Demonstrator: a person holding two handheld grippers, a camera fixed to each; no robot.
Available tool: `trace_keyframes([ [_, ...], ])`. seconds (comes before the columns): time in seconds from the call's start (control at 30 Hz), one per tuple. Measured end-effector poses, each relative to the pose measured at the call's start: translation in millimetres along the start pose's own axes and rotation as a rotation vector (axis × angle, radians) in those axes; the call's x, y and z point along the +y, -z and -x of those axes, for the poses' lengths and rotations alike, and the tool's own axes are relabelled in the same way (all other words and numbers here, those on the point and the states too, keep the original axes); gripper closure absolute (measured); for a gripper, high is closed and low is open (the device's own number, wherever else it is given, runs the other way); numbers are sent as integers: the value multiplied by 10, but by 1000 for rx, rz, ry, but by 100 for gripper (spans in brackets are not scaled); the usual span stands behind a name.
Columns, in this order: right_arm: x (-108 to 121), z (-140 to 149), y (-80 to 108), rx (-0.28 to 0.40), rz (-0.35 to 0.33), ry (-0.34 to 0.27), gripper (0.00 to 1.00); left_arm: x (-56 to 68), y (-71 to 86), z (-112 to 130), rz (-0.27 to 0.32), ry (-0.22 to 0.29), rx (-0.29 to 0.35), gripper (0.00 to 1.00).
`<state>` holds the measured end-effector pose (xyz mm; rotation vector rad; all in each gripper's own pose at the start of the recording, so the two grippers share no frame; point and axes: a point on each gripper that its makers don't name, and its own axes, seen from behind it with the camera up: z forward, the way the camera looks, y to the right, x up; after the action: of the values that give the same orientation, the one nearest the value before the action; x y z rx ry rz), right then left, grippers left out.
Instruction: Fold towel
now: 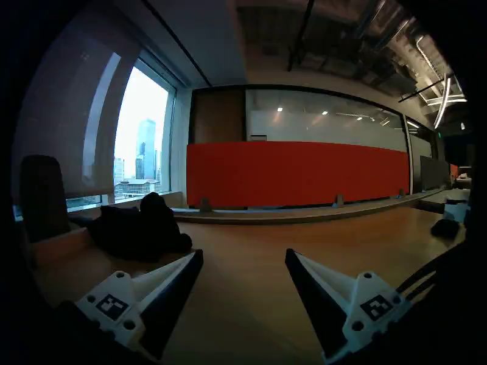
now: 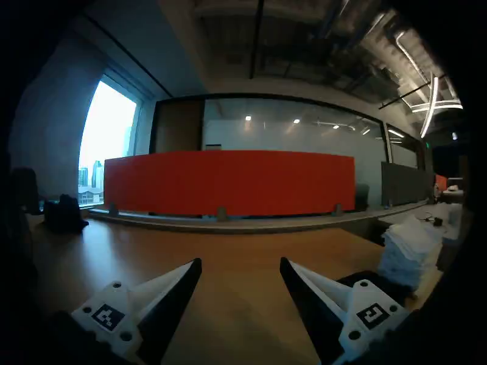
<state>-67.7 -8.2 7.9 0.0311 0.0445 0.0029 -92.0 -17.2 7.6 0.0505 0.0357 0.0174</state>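
Daylight is admitted through the window (image 1: 143, 152), which is overexposed to near white in the 2 views. The interior is rendered dim; ceiling strip lights (image 2: 429, 103) are seen glowing at the upper right. A soft sheen is carried by the wooden table (image 2: 243, 255). The stack of white towels (image 2: 408, 249) is rendered grey. Straight lines are bowed toward the darkened edges.

Left gripper (image 1: 243, 252) and right gripper (image 2: 239, 261): white wedge fingers (image 1: 341, 298), black inner faces, each with a square marker (image 1: 375, 307) and screws (image 1: 366, 277). Black cables (image 1: 426, 277) at 4 o'clock in the left gripper view.
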Motion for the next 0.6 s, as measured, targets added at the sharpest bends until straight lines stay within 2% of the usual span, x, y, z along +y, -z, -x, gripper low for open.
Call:
trace_keyframes([
  [0.6, 8, 21, -11, -2, -1, -1, 0, -1, 0, 0, 0, 0, 0, 0],
])
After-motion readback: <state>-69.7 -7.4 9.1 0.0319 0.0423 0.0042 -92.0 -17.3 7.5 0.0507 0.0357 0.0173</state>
